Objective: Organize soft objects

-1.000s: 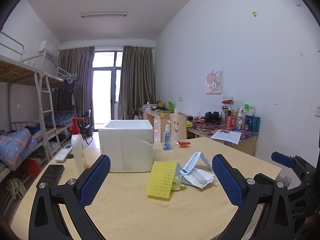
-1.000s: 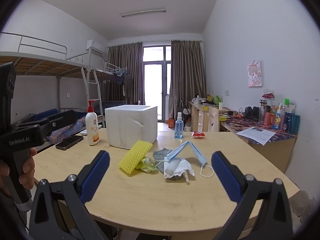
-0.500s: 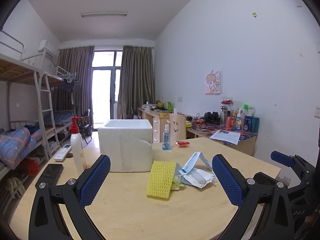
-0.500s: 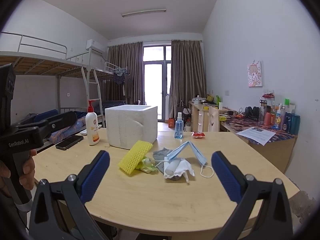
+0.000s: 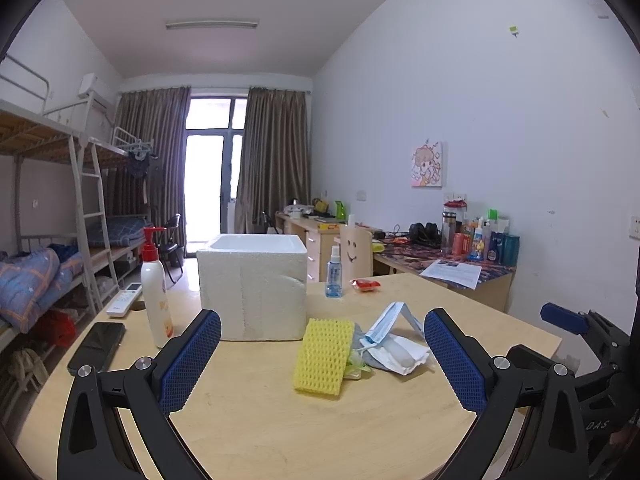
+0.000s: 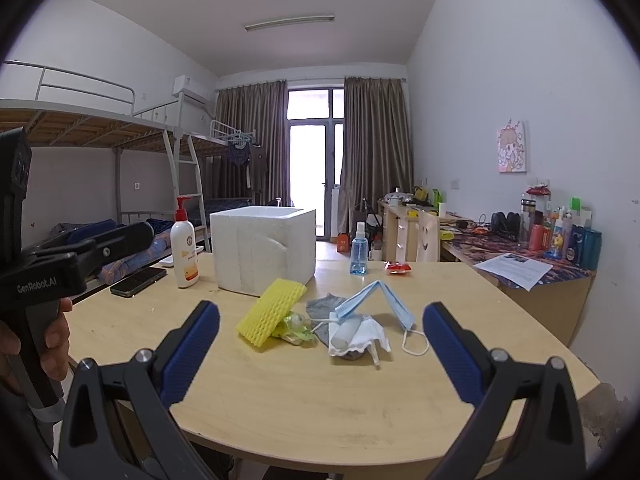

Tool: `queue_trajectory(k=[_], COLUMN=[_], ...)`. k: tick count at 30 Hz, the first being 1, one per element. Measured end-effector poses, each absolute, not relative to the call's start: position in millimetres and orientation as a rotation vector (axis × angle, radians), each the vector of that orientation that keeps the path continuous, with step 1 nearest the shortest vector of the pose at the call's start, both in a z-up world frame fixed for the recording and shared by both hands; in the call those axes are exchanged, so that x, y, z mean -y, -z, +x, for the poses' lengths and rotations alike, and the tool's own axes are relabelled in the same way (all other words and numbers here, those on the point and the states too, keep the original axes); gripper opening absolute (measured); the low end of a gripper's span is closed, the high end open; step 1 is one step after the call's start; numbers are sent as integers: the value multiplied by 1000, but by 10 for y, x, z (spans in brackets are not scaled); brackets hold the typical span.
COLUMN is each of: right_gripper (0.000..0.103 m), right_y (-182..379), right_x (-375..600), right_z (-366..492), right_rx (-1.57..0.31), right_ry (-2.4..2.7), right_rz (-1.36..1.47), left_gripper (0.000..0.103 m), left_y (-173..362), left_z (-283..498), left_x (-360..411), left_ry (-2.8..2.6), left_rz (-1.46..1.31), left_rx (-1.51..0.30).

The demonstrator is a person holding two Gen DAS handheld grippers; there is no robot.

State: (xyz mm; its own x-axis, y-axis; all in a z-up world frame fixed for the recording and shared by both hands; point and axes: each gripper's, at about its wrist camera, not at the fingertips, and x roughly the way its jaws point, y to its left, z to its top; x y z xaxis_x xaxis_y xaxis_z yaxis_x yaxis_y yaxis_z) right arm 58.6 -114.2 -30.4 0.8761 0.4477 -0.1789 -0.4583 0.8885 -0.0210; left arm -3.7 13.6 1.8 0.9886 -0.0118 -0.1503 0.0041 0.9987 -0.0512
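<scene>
1. We hold the left gripper (image 5: 322, 354) above the near edge of the round pale wooden table (image 5: 280, 432); its blue-padded jaws stand wide apart and grip nothing.
2. We hold the right gripper (image 6: 322, 350) likewise, jaws spread wide and empty, short of the pile.
3. The soft objects lie in 1 loose heap near the table's middle: a yellow foam mesh sleeve (image 5: 323, 355), a pale green crumpled plastic wrapper (image 6: 295, 325) partly under it, a grey sock (image 6: 325, 307), a blue pleated face mask (image 6: 374, 300) standing tented, and a white crumpled mask (image 6: 358, 338) wrapped about a small white tube.
4. Just behind the heap stands the open white polystyrene foam box (image 5: 253, 286); we cannot see its inside. We judge it the likely receptacle.
5. We judge the task not yet begun: all 5 soft items we can see rest on the table, none in either gripper.
6. What is left, in our judgement: each item is to be picked up and put away in turn.
</scene>
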Motion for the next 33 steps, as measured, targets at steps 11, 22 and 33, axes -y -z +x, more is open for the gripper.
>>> queue_trajectory(k=[11, 22, 33], right_gripper=[103, 103, 103], right_y=[289, 383, 429], right_x=[1082, 960, 926], right_z=[721, 1053, 1525], right_rx=[-192, -272, -374], right_ry=[-482, -493, -458], right_rz=[-77, -102, -124], left_gripper=[102, 102, 102], left_y=[-1, 197, 375], left_z=[206, 656, 1239], left_x=[-197, -325, -286], left_ry=[24, 20, 20], left_rz=[-59, -97, -82], left_rx=[-197, -336, -472])
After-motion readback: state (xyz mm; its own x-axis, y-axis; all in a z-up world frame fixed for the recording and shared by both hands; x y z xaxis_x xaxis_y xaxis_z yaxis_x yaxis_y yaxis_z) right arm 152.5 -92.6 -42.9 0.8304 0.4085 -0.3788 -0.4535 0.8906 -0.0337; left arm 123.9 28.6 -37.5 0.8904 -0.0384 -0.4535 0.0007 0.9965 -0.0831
